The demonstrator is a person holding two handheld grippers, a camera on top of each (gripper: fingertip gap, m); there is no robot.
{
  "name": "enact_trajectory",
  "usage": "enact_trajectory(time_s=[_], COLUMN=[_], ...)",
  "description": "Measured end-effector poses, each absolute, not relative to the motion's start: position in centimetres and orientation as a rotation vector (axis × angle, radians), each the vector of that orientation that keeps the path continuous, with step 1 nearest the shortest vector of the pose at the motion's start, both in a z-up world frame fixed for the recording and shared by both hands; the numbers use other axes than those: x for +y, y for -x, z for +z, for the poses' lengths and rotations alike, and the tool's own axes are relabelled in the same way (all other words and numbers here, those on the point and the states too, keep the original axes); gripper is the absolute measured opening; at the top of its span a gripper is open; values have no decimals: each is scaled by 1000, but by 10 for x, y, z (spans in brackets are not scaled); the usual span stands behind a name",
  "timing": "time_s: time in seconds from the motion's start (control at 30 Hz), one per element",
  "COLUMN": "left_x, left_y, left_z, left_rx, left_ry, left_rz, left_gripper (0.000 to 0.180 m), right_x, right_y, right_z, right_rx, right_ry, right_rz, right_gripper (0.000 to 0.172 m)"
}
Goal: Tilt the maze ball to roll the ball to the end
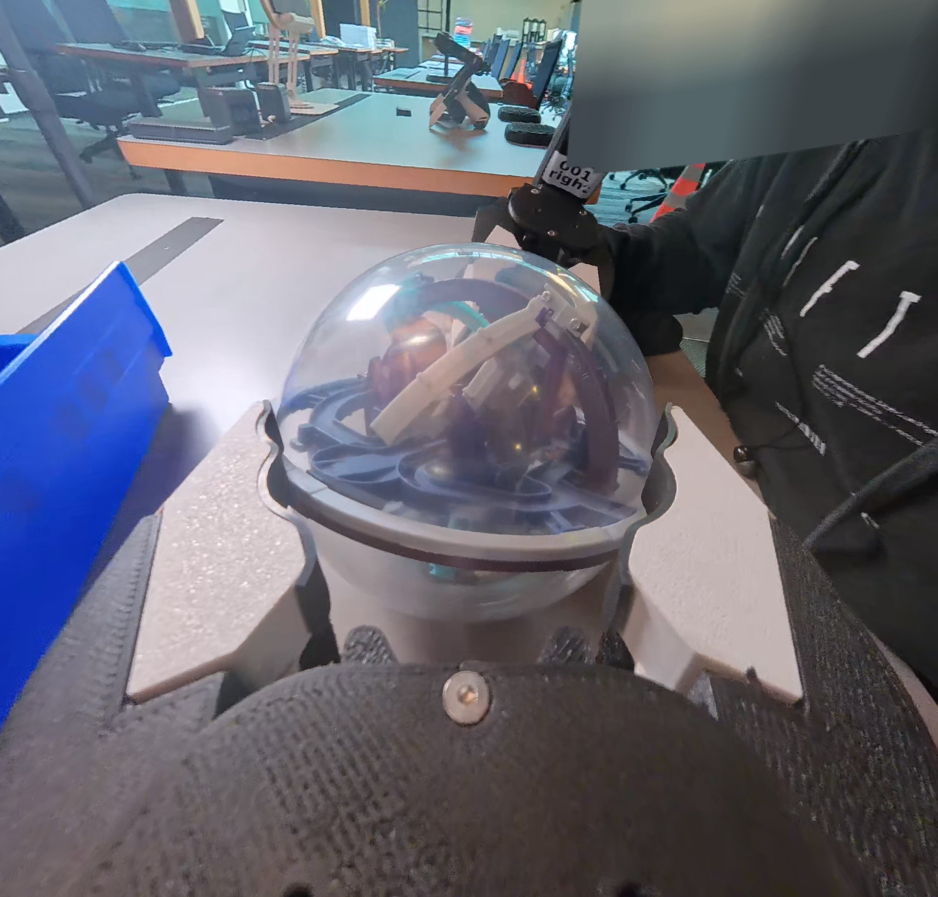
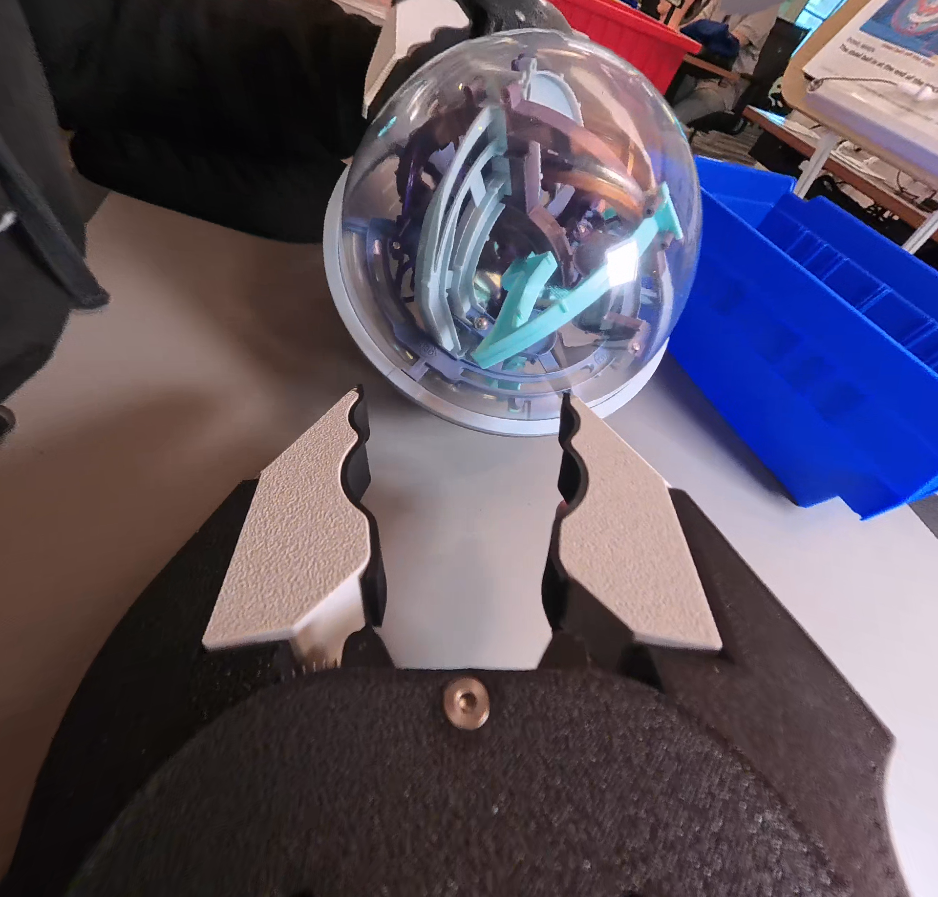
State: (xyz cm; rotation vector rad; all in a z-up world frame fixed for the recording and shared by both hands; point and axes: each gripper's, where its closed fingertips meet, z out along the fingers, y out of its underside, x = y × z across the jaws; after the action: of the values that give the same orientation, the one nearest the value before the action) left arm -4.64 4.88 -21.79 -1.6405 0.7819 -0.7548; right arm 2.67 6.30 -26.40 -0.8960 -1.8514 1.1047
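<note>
1. The maze ball (image 2: 512, 223) has a clear, glossy plastic shell that catches bright reflections, with matt plastic tracks inside in teal, pale grey, purple and brown, and a smooth grey band round its middle.
2. The right gripper (image 2: 462, 405) has fingers (image 2: 299, 532) faced with pale, grainy, matt plates edged by wavy black pads; its body is coarse, ridged black plastic with a shiny metal screw.
3. The left gripper (image 1: 467, 416) shows the same speckled plates and rough black body.
4. The bench (image 2: 152, 365) top is smooth and matt.
5. The blue bin (image 2: 822, 365) is smooth, slightly shiny plastic.
6. The sleeve (image 2: 203, 111) is dark, soft cloth.
</note>
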Motion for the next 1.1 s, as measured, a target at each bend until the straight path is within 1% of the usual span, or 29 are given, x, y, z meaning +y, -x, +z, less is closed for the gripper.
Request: enact_trajectory(time_s=[0.17, 0.43, 0.5, 0.57, 0.63, 0.7, 0.77, 1.1], left_x=[43, 49, 53, 55, 57, 57, 57, 56], left_y=[48, 53, 54, 54, 52, 50, 48, 47], left_z=[-218, -217, -217, -217, -217, -217, -219, -227], left_rx=[795, 717, 675, 661, 646, 636, 621, 581], left_ry=[1627, 1622, 1625, 1619, 1620, 1606, 1587, 1597], left_rz=[-816, -925, -973, -1002, -1028, -1067, -1120, -1207], left_gripper=[140, 140, 139, 139, 139, 139, 139, 138], right_x=[57, 62, 68, 76, 80, 78, 76, 76], right_y=[-29, -27, -23, -18, -14, -11, -10, -12], right_z=[-261, -257, -254, -257, -258, -260, -262, -263], right_rx=[-1858, -1816, -1774, -1762, -1760, -1779, -1795, -1786], right_ry=[869, 904, 939, 979, 982, 988, 984, 989], right_rz=[1146, 1232, 1265, 1245, 1221, 1228, 1210, 1186], right_gripper=[68, 64, 72, 86, 97, 103, 106, 101])
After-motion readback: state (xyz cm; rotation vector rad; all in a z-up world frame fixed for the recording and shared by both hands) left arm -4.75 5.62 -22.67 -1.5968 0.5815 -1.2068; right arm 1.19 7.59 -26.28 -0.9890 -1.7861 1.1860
